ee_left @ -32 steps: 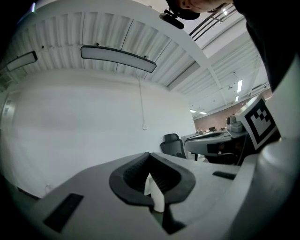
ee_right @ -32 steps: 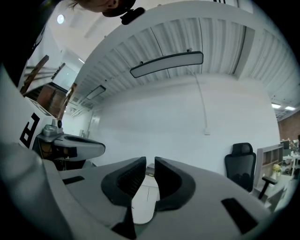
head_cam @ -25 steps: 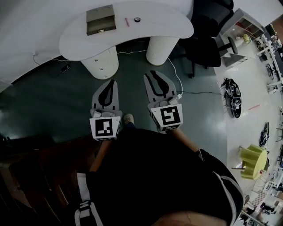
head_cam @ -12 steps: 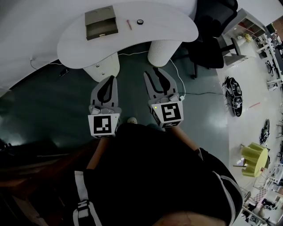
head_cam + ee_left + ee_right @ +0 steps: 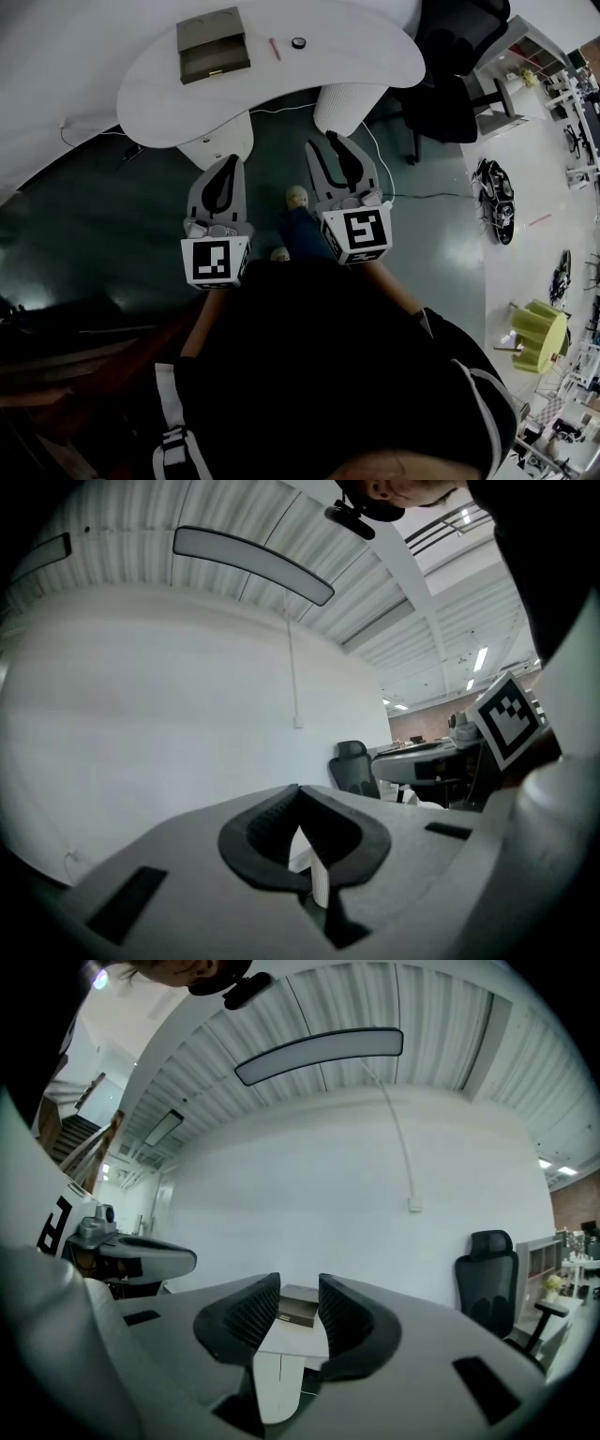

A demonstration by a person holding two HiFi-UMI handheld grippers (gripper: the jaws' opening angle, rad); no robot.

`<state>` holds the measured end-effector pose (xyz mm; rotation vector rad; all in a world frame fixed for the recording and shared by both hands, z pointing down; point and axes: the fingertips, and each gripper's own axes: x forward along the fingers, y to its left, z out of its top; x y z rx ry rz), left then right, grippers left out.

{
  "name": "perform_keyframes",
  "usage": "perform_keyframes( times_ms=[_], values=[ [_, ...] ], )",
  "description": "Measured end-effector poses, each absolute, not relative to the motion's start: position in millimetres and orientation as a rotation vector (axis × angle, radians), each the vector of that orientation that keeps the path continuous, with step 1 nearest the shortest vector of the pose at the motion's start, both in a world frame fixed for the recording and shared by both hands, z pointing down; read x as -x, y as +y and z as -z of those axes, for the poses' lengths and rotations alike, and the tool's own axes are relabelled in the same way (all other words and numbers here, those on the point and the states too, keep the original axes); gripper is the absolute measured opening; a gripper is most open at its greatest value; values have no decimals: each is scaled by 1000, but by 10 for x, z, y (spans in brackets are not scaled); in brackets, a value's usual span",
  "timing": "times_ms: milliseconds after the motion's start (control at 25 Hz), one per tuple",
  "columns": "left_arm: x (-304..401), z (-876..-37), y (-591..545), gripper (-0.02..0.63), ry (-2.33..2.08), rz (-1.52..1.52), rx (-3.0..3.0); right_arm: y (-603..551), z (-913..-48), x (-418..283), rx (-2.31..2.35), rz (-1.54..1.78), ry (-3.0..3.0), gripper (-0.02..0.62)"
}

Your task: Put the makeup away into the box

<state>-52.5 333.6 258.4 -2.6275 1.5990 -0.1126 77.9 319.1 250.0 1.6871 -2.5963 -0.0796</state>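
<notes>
you hold both tongs level, short of the worktop (image 5: 356, 58), likely because you're only walking up to it. the left tongs (image 5: 227, 161) are clenched on nothing. the right tongs (image 5: 330, 142) have just been opening, with nothing between them. well ahead of them lie the box (image 5: 213, 44) and the makeup, a pink stick (image 5: 274, 49) and a round pot (image 5: 298, 42). only the right gripper view frames the box through its gap; the left gripper view shows mostly wall (image 5: 141, 714).

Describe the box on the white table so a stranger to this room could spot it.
Find the curved white table ahead. Near its left end in the head view lies the box, a flat olive-grey rectangle. It dwarfs its neighbours, a thin pink stick and a small dark round item to its right.
</notes>
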Motion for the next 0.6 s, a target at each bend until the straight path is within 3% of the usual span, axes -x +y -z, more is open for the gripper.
perform_keyframes(
  times_ms=[600],
  values=[
    [564, -2728, 1926, 6, 1625, 160, 2626, 1699, -2603, -677, -1637, 144, -2633, 146]
  ],
)
